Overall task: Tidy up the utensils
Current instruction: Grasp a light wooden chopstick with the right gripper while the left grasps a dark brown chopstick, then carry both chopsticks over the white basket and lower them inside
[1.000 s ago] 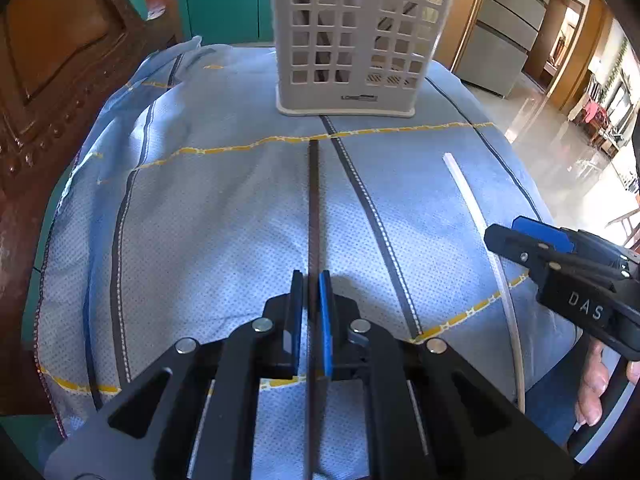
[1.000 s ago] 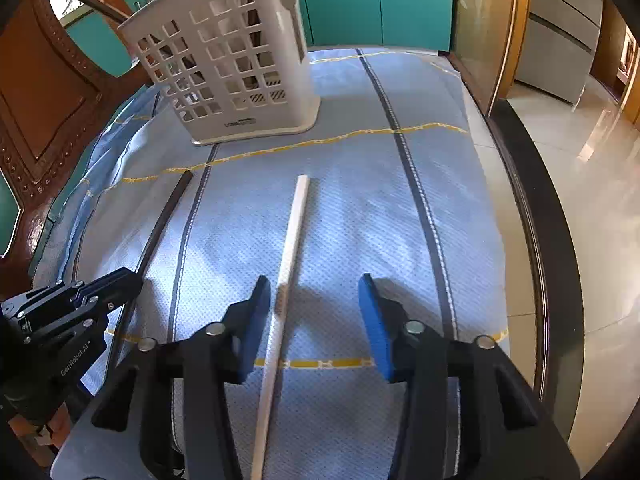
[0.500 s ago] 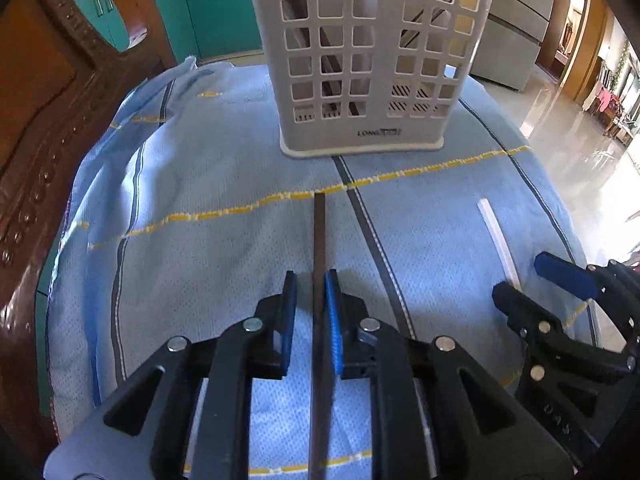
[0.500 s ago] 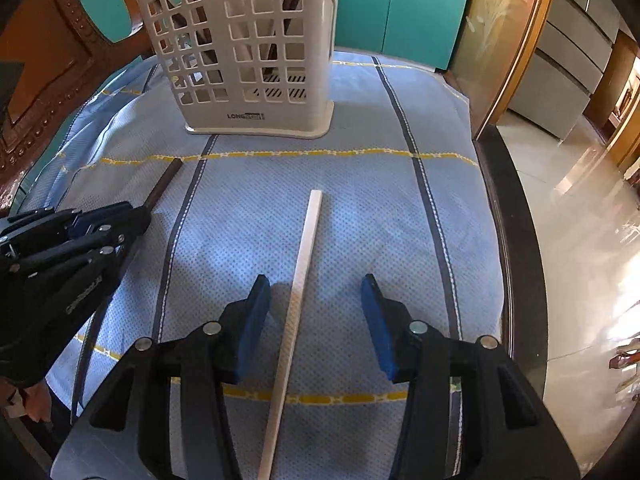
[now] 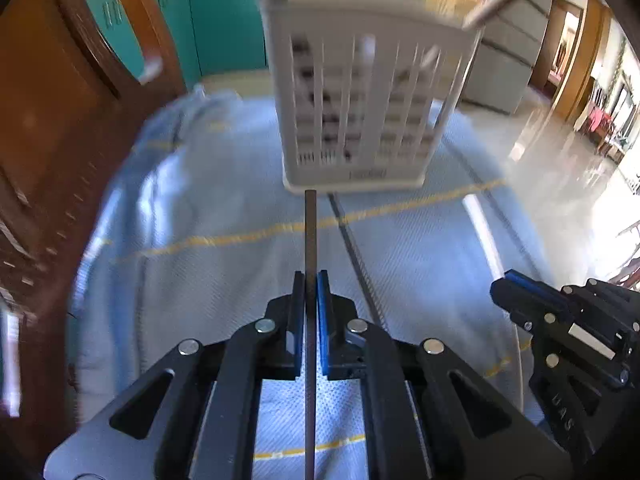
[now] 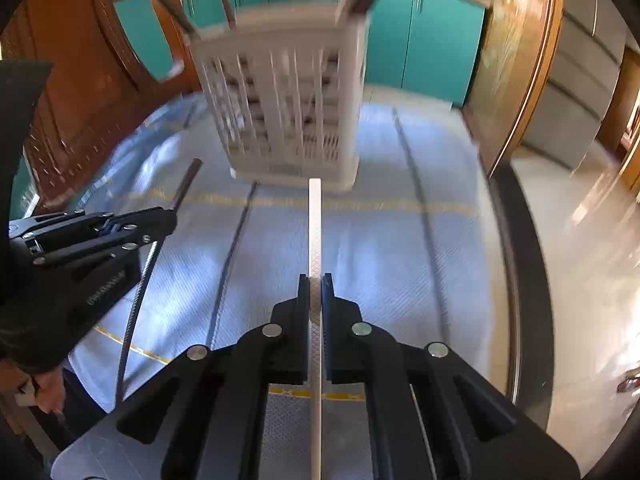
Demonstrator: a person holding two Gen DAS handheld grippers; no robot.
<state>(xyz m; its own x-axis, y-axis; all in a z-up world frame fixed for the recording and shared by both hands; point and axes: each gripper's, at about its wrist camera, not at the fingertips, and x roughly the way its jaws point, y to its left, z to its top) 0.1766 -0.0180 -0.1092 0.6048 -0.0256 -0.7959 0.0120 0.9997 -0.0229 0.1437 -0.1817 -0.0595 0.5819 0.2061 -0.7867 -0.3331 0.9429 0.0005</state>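
Pinching tight, left fingers (image 5: pixel 311 280) grip dark stick (image 5: pixel 310 236); right (image 6: pixel 315 280) apparently clasp white stick (image 6: pixel 315 232).

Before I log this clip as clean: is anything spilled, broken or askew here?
Nothing stands out. The basket stands upright on the cloth, the left hand-held gripper grips the dark stick, and the right hand-held gripper grips the white stick. The frames are only motion-blurred.
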